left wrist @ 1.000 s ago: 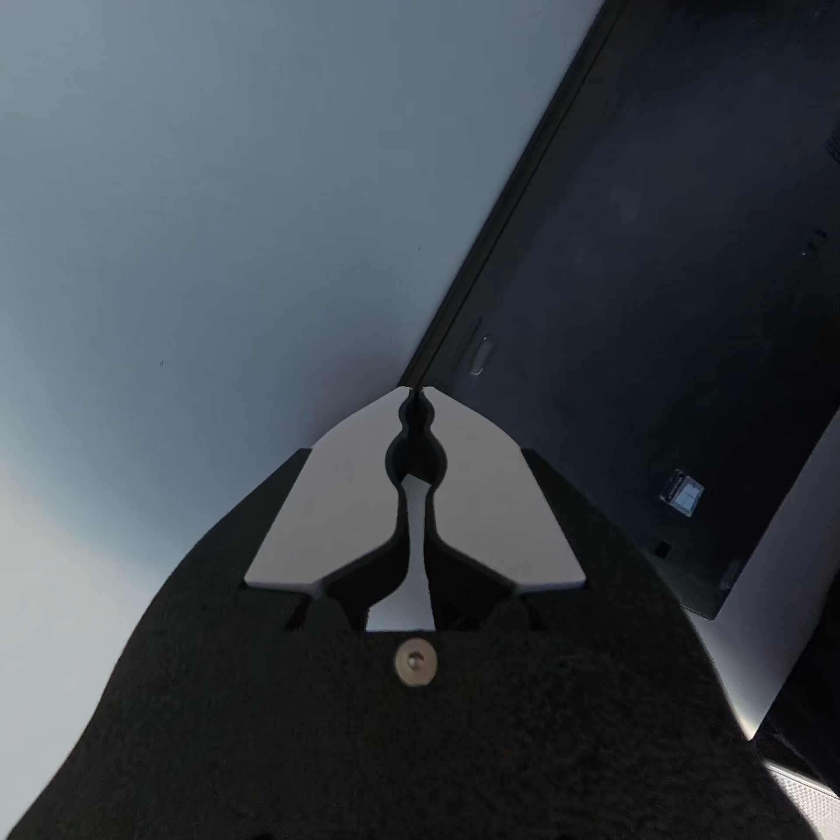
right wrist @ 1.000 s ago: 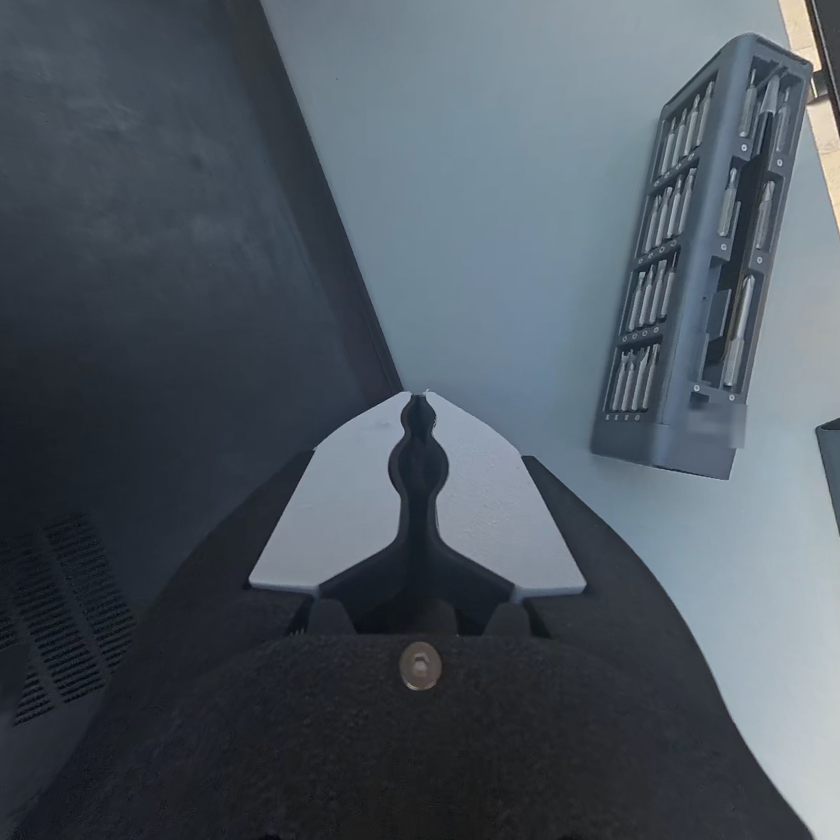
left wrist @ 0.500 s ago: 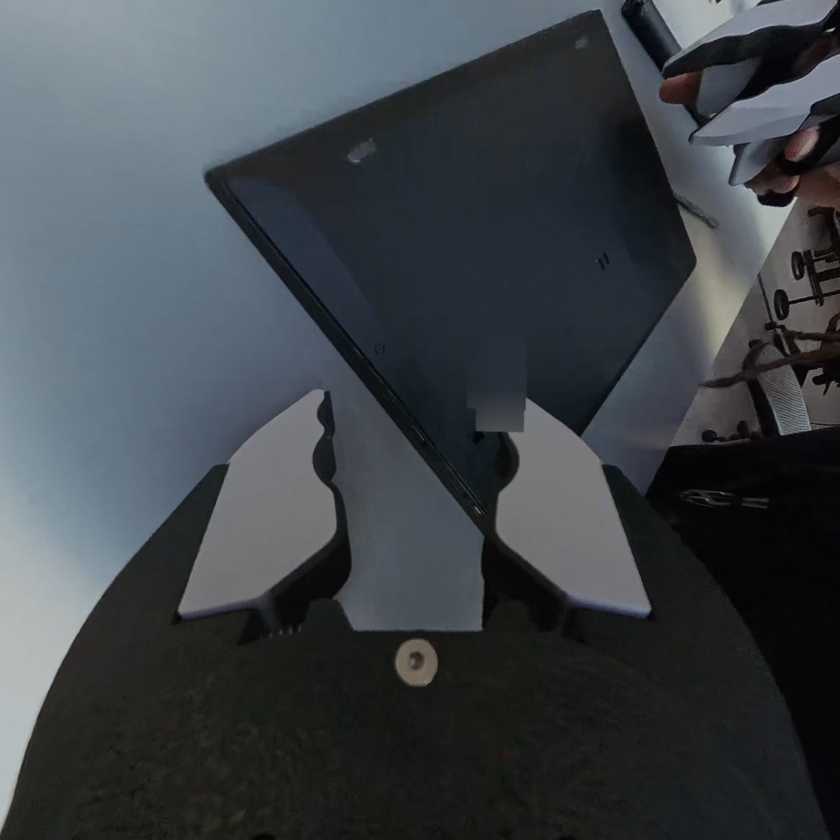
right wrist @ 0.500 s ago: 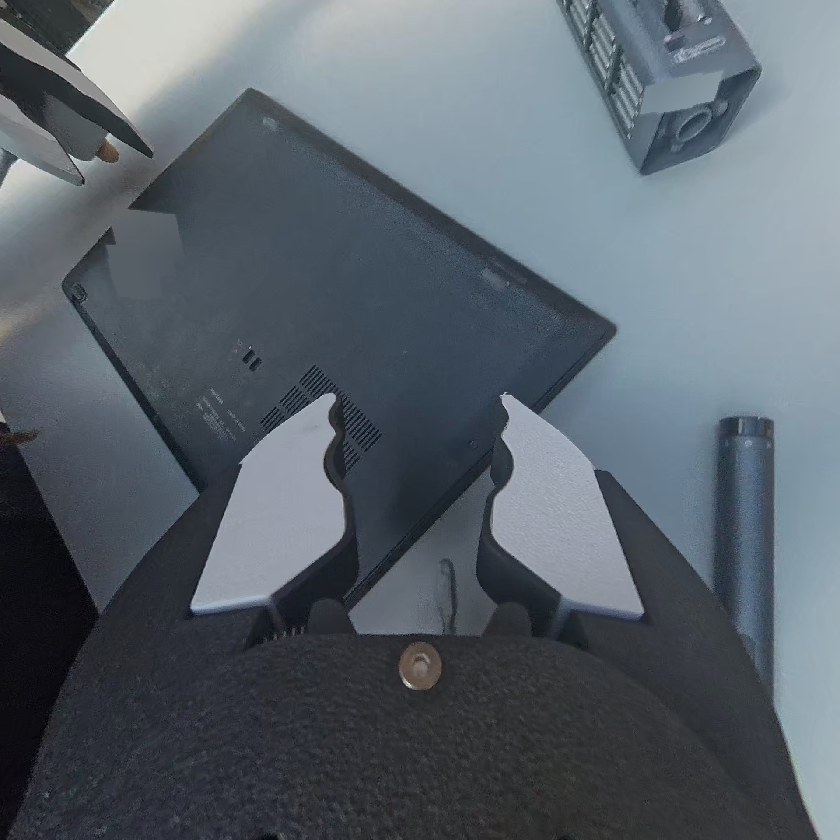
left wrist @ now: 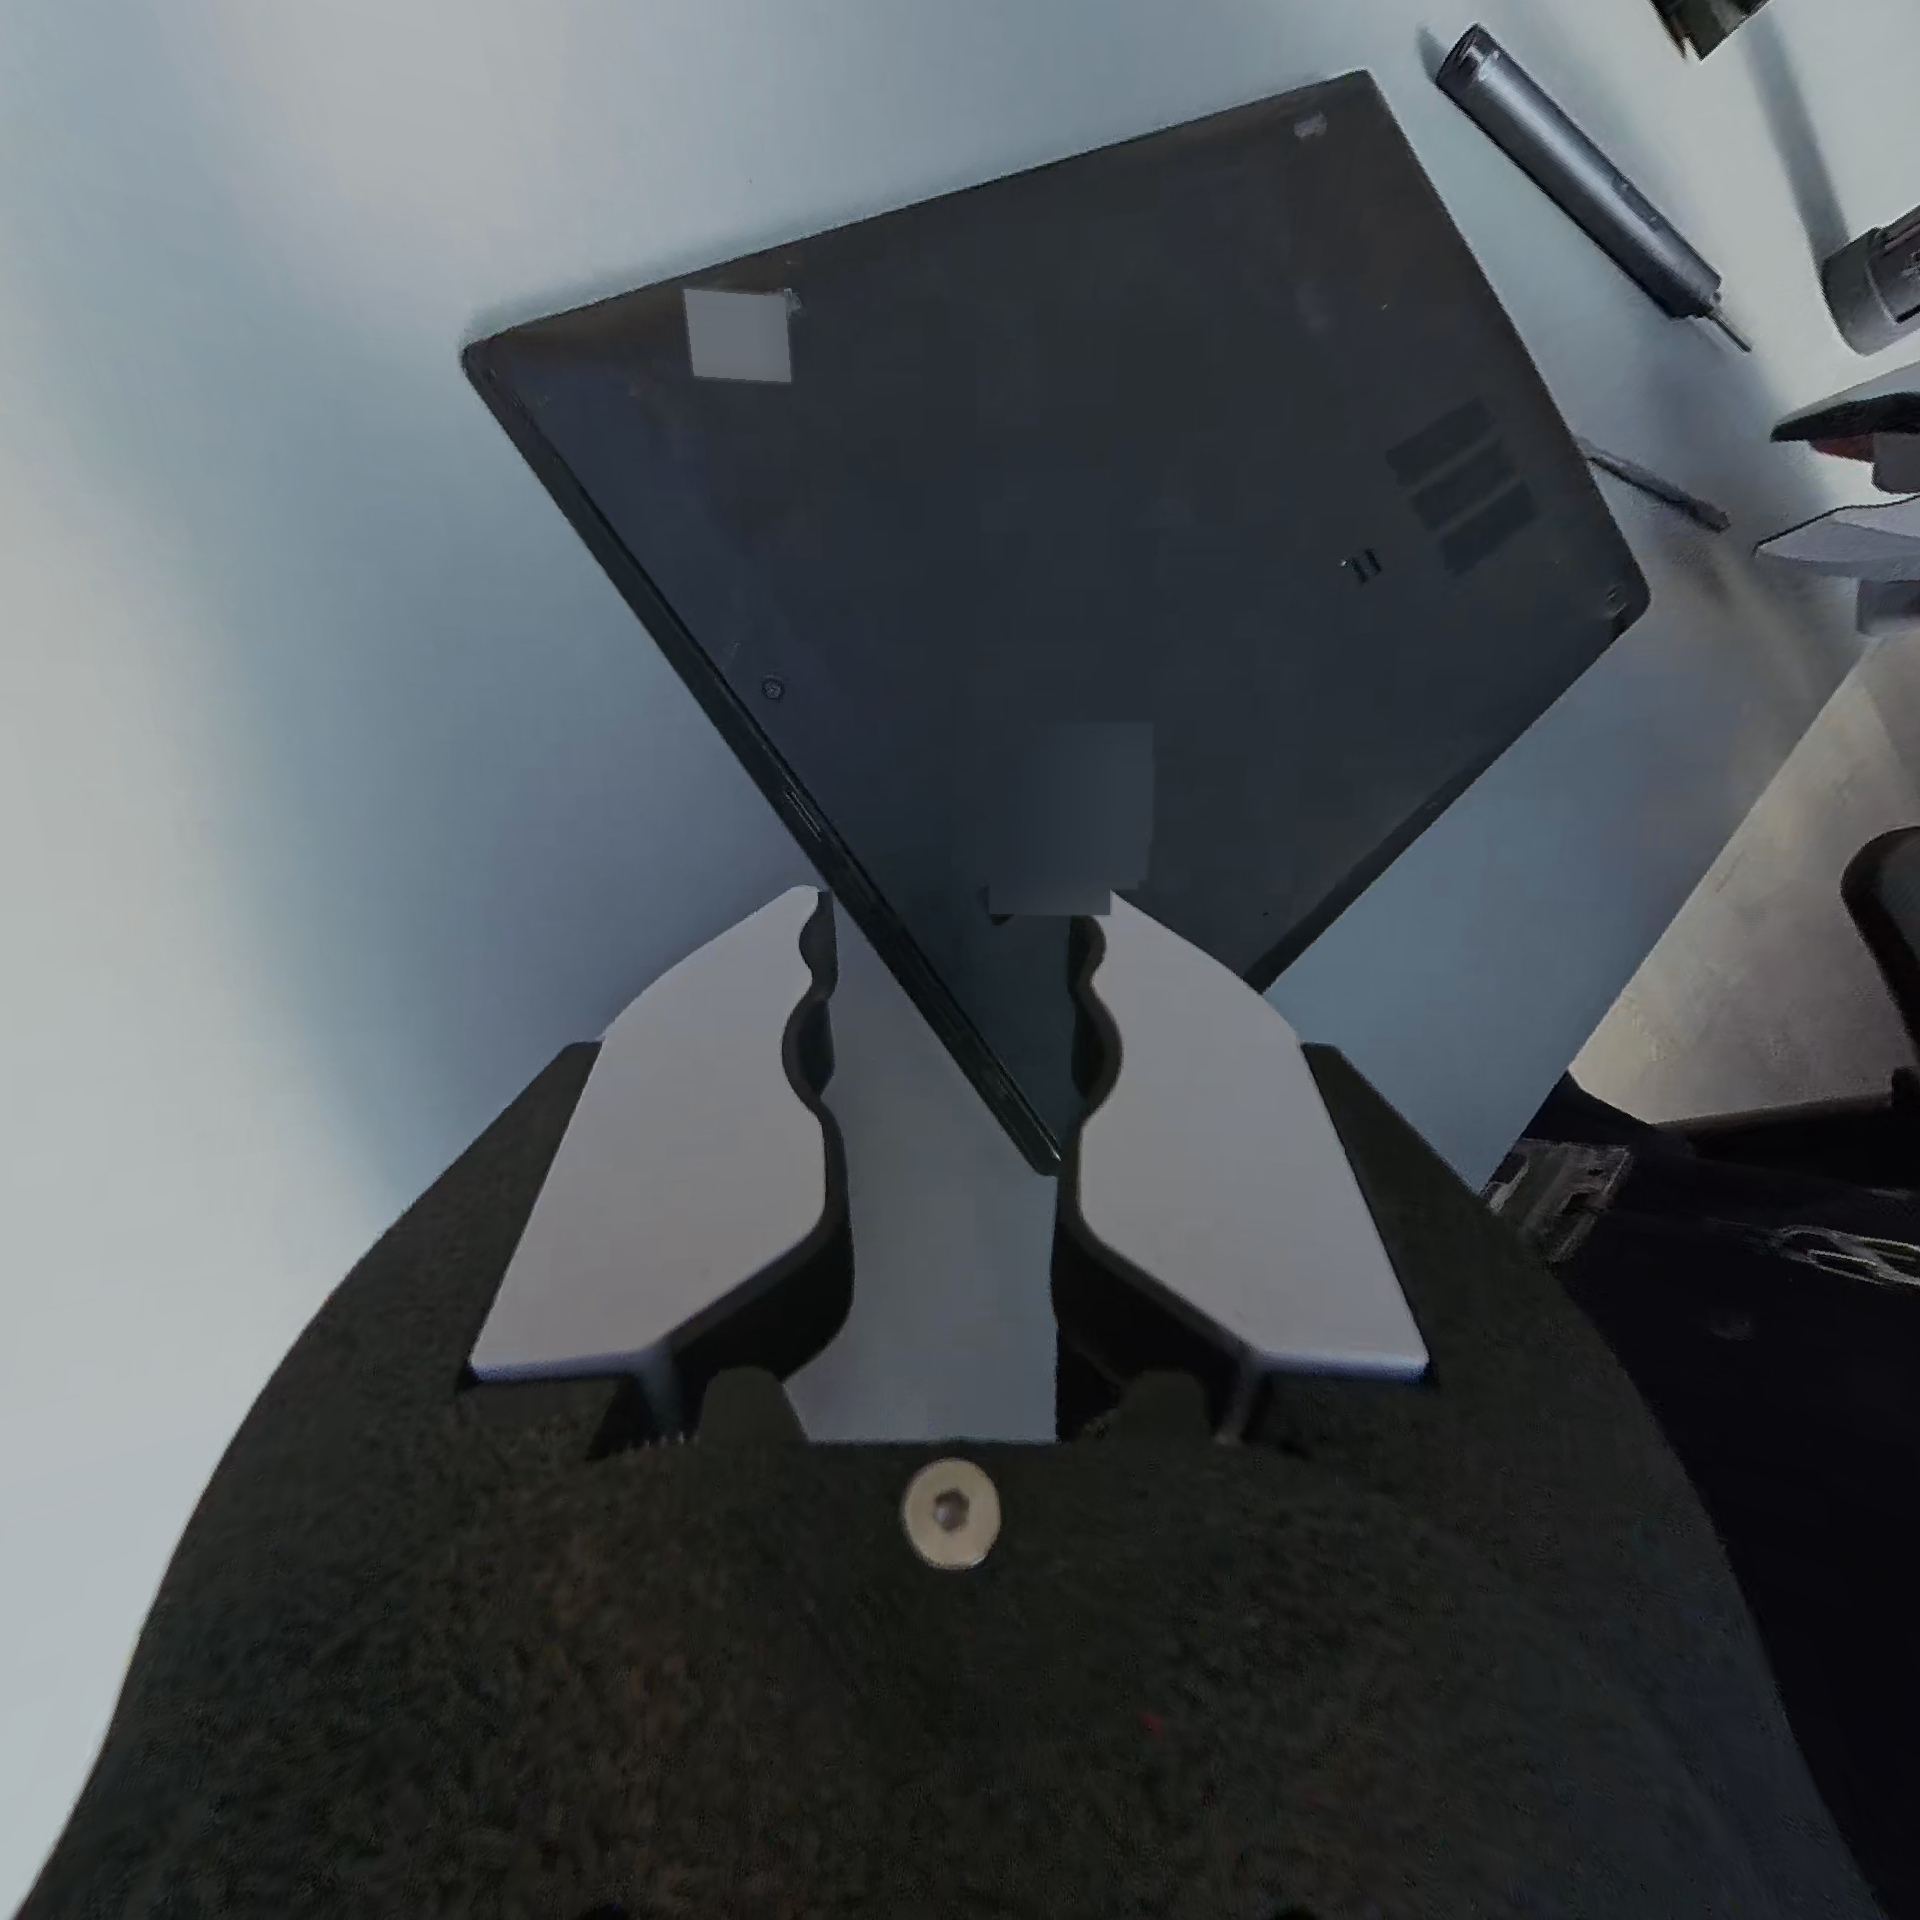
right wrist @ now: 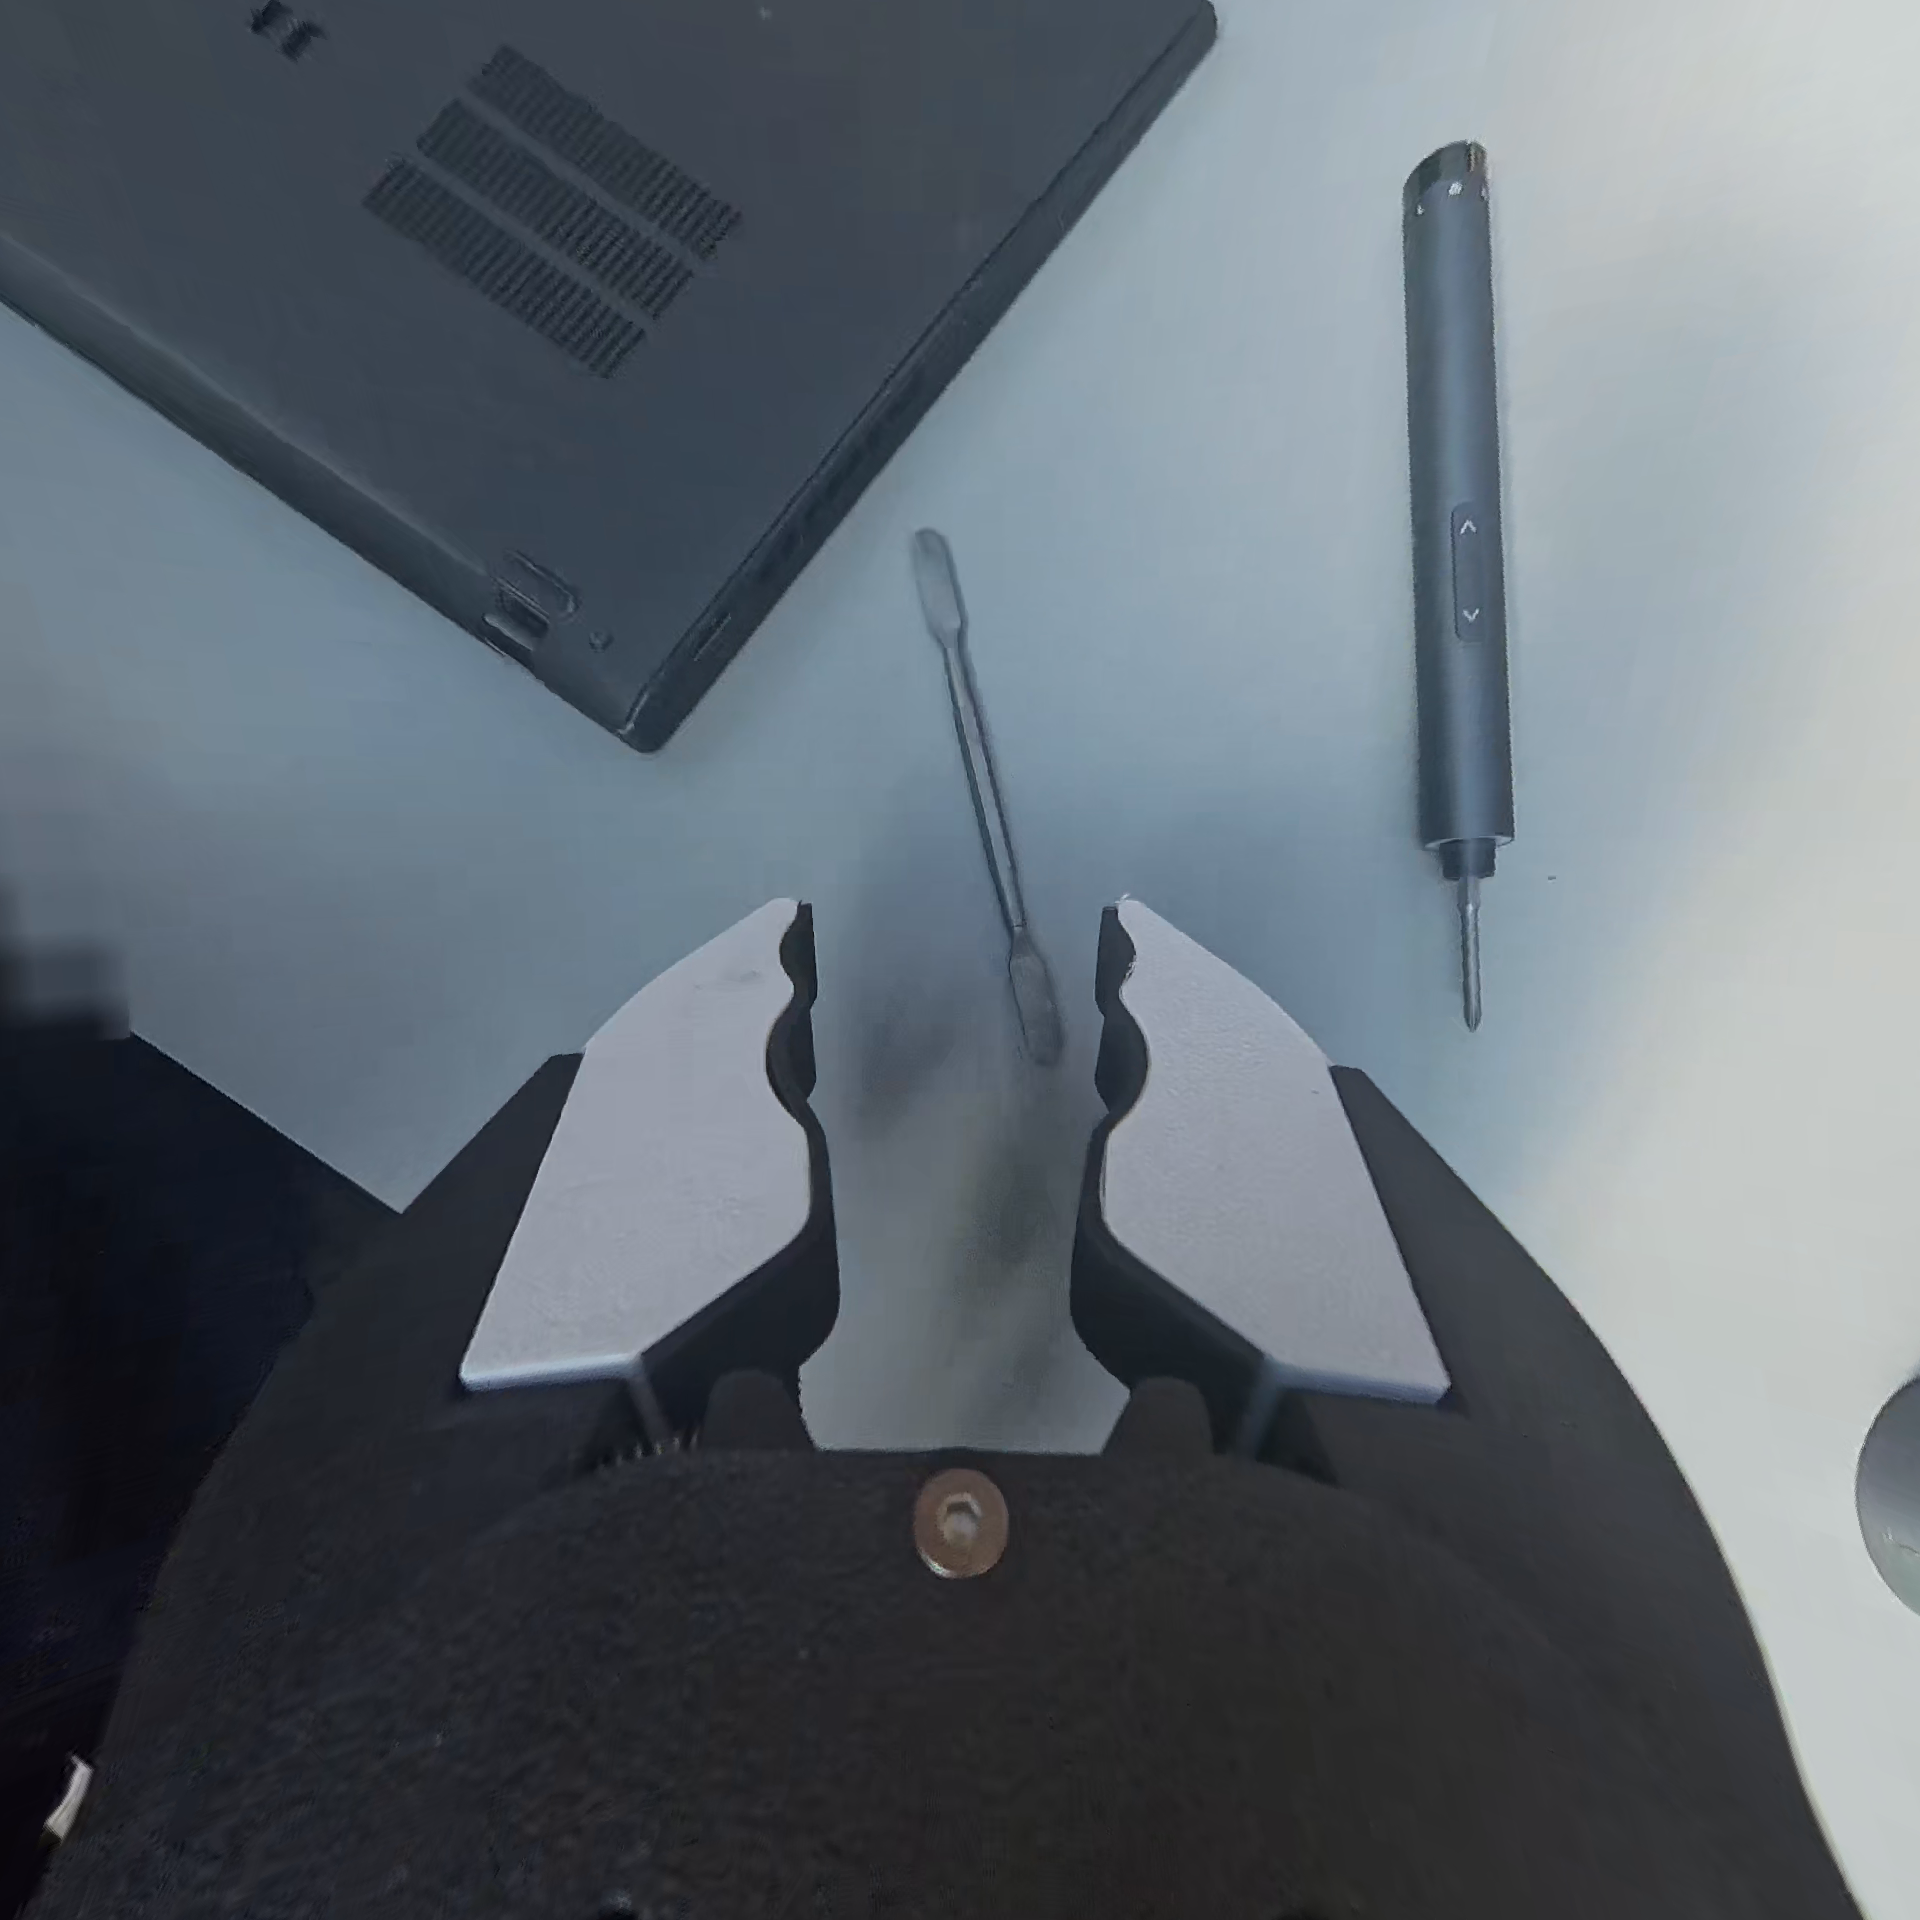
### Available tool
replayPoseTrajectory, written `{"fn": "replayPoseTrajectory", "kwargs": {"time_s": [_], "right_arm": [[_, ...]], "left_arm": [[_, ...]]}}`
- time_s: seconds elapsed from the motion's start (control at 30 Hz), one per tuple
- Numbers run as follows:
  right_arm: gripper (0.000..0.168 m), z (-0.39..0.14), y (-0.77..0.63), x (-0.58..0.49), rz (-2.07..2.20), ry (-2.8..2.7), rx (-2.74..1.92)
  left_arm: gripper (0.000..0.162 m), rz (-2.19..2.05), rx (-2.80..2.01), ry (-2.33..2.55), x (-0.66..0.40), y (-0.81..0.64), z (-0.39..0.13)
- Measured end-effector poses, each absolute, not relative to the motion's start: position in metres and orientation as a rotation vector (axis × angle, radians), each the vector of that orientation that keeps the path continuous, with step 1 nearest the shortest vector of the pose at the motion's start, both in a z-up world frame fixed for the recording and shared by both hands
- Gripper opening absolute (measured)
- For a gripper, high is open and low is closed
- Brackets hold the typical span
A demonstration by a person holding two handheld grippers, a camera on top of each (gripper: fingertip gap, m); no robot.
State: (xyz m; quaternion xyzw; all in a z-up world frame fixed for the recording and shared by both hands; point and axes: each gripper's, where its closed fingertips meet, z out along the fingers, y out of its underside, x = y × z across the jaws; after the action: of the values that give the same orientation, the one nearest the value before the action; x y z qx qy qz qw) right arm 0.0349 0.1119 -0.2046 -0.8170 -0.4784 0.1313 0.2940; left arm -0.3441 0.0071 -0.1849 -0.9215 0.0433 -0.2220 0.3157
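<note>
A black laptop [left wrist: 1039, 520] lies bottom side up on the white table [left wrist: 312, 623]. My left gripper [left wrist: 951, 904] is open and hovers over the laptop's near corner, which shows between the fingers without touching the pads. My right gripper [right wrist: 956, 909] is open above the table. A thin metal pry tool [right wrist: 982, 790] lies flat there, its near end between the fingertips and clear of both pads. The laptop's vented corner [right wrist: 520, 312] is at the upper left of the right wrist view. A grey electric screwdriver [right wrist: 1460, 520] lies to the right of the pry tool.
The screwdriver also shows in the left wrist view [left wrist: 1579, 177] beyond the laptop's far corner. A grey round object [right wrist: 1891, 1496] sits at the right edge. The table edge [right wrist: 260, 1132] runs at the lower left, with dark space below it. Left tips to right tips: about 40 centimetres. My left tips are about 45 centimetres from the grey electric screwdriver [right wrist: 1460, 520], my right tips only 12 centimetres. Look for it in the left wrist view [left wrist: 1600, 188] too.
Both grippers were shut close against the laptop, then opened wide and drew back. Their jaws have since narrowed a little. The right gripper has swung from the laptop to over the pry tool.
</note>
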Motion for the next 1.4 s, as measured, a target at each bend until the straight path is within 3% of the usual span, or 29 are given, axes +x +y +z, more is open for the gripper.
{"fn": "replayPoseTrajectory", "kwargs": {"time_s": [0.13, 0.4, 0.5, 0.67, 0.9, 1.1, 1.4], "right_arm": [[0.047, -0.223, 0.119, 0.047, 0.217, -1.352, -2.115], [0.026, -0.227, 0.133, 0.021, 0.404, -1.461, -2.094], [0.005, -0.228, 0.135, 0.023, 0.417, -1.468, -2.079], [0.004, -0.226, 0.136, 0.02, 0.417, -1.539, -2.038], [0.004, -0.191, 0.173, 0.001, 0.639, -1.494, -2.0], [0.004, -0.207, 0.197, -0.013, 0.525, -1.738, -1.907], [0.003, -0.211, 0.209, -0.024, 0.667, -1.77, -1.965]], "left_arm": [[0.042, -0.581, -2.44, 0.218, -0.326, 0.021, -0.179], [0.042, -0.521, -2.47, 0.359, -0.299, 0.043, -0.174], [0.041, -0.507, -2.482, 0.358, -0.298, 0.05, -0.175], [0.039, -0.51, -2.505, 0.446, -0.285, 0.076, -0.178], [0.036, -0.47, -2.396, 0.926, -0.232, 0.155, -0.166], [0.032, -0.558, -2.228, 1.289, -0.166, 0.206, -0.173], [0.031, -0.508, -2.197, 1.431, -0.148, 0.227, -0.191]]}}
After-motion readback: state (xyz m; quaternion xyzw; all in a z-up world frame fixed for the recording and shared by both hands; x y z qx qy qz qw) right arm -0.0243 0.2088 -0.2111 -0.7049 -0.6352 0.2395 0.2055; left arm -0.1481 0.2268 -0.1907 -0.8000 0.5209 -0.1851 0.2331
